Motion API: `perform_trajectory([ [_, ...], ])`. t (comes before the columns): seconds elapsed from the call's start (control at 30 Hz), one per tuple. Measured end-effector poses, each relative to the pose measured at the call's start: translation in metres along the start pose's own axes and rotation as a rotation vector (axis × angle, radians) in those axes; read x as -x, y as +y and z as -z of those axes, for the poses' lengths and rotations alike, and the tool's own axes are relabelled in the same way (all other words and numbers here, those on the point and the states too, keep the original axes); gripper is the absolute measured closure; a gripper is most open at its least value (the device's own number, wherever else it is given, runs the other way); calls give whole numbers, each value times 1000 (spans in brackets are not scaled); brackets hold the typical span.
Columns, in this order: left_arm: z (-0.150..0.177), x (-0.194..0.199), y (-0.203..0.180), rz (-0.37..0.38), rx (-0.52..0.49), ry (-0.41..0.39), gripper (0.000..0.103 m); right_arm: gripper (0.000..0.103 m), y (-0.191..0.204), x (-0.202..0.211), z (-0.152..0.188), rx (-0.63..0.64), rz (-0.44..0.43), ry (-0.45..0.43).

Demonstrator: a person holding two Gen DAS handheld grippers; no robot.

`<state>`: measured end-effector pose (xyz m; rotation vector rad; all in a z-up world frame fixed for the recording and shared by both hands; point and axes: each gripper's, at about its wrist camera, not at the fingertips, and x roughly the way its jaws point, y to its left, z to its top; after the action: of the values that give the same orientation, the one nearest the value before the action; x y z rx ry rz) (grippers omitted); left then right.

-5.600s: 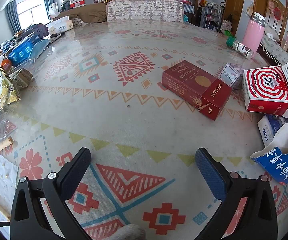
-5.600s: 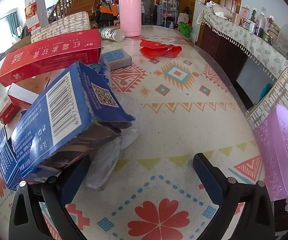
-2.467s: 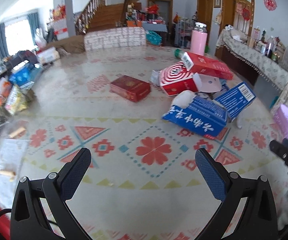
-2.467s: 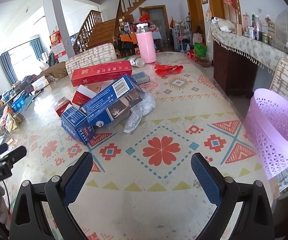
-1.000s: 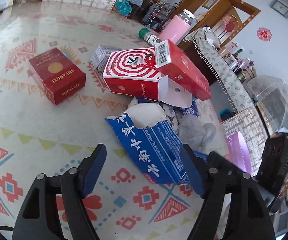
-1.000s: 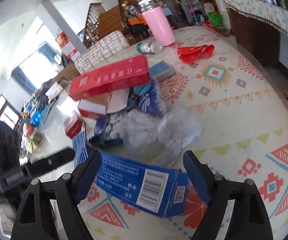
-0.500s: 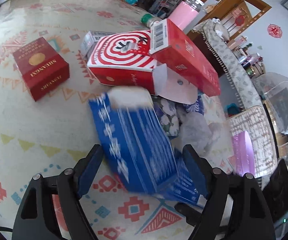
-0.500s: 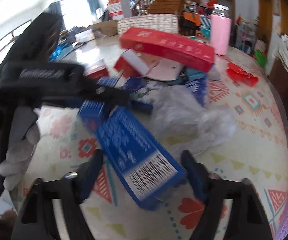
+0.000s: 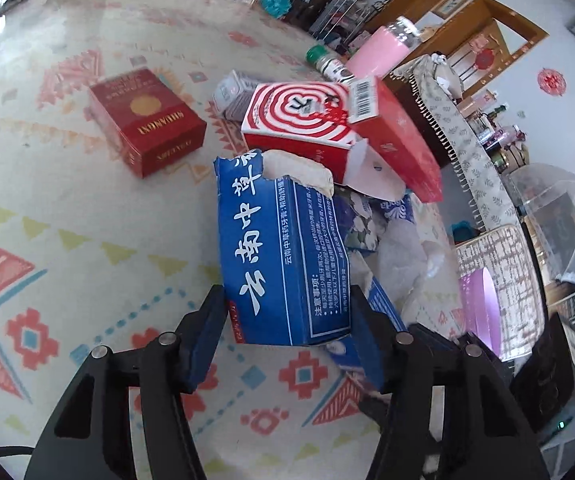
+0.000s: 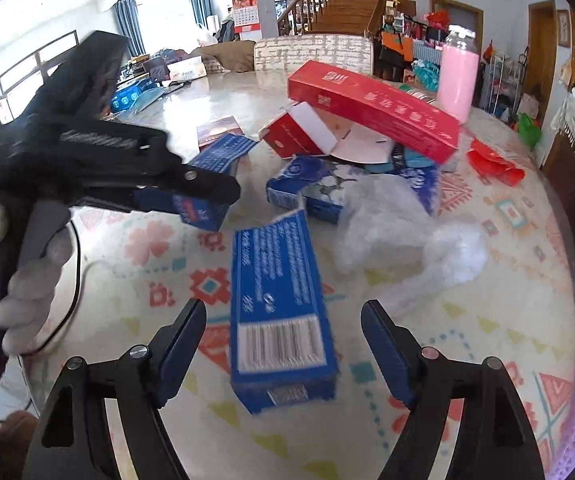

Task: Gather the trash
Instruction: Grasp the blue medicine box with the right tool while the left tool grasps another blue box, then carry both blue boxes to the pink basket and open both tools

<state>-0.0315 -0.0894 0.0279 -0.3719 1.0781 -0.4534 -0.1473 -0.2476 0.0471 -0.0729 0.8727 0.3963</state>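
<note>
Left gripper (image 9: pixel 285 322) closing, clamped on torn blue toothpaste box (image 9: pixel 279 256). Right gripper (image 10: pixel 283 338) opening, released; second blue carton (image 10: pixel 277 312) lies between its jaws.

Bright room: wooden staircase (image 10: pixel 339 4), curtained windows (image 10: pixel 159 8), patterned table (image 10: pixel 507 240).

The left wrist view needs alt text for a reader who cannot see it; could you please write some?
The left gripper is closing on a torn blue carton held between its fingers above a patterned table. Behind it lie a red target-print box, a dark red box and crumpled clear plastic; a purple basket stands off the table's edge.
</note>
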Motion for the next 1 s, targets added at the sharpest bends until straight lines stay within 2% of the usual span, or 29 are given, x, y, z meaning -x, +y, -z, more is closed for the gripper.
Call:
perform_trajectory([
  [0.07, 6, 11, -5, -14, -40, -24, 44, 35, 6, -7, -1, 17, 15, 13],
  [0.1, 8, 15, -6, -20, -54, -33, 44, 53, 8, -11, 0, 23, 21, 26],
  [0.17, 14, 29, -14, -42, -106, -68, 44, 53, 10, -12, 1, 11, 24, 29],
  [0.27, 22, 45, -30, -96, -195, -131, 44, 53, 9, 2, 5, -22, 13, -13],
  [0.33, 23, 53, -42, -107, -240, -157, 44, 53, 6, 15, 8, -56, 10, -39],
  [0.43, 25, 63, -65, -70, -298, -180, 44, 53, -7, 42, 15, -123, 12, -86],
  [0.57, 30, 63, -99, -16, -381, -173, 44, 53, -33, 84, 31, -209, 43, -144],
  [0.83, 29, 40, -190, 87, -525, -131, 44, 53, -101, 169, 70, -376, 188, -271],
  [1.0, 29, 11, -247, 154, -592, -83, 44, 53, -149, 206, 97, -487, 281, -316],
])
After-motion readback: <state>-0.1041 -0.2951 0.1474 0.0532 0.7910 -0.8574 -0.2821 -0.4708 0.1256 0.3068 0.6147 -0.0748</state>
